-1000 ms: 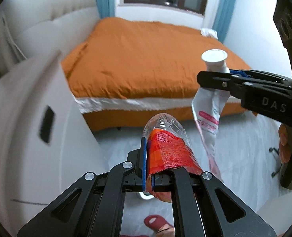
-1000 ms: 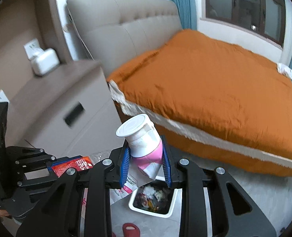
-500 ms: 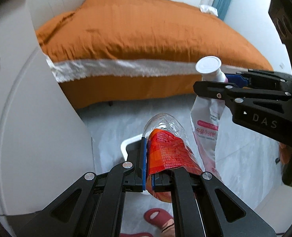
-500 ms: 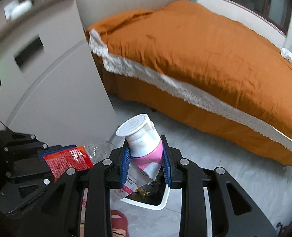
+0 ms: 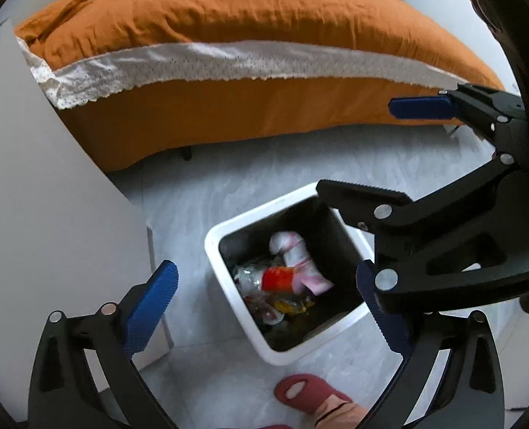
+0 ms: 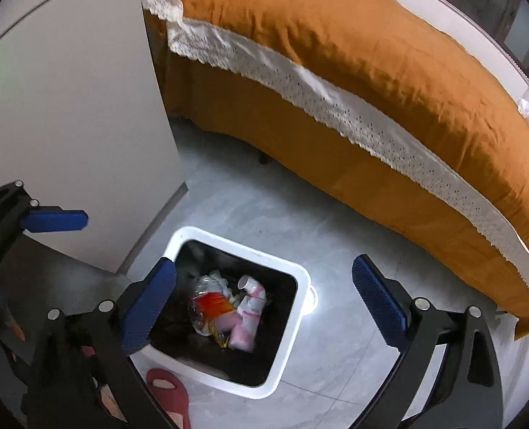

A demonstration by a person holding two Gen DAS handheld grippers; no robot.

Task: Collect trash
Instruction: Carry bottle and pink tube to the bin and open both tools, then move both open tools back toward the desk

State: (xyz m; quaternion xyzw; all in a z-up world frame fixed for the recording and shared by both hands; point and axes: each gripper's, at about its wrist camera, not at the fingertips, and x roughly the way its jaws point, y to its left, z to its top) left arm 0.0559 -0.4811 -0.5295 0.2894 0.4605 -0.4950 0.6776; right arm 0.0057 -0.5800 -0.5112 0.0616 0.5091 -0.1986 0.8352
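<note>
Both grippers hang over the white bin (image 6: 302, 279) on the grey floor beside the bed (image 5: 264, 18) — the left gripper (image 5: 264, 307) and right gripper (image 6: 264, 296) have just spread wide, nothing between the jaws. The red-labelled bottle (image 6: 209, 304) and pink tube (image 6: 250, 307) lie inside the bin among other trash

The bin (image 6: 302, 282) stands on the floor (image 6: 336, 236) between cabinet (image 6: 68, 107) and bed (image 6: 371, 71); bottle (image 6: 211, 304) and tube (image 6: 250, 307) lie inside.

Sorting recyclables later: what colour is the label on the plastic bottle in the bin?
Red-orange label on the plastic bottle, clearest in the right wrist view.
</note>
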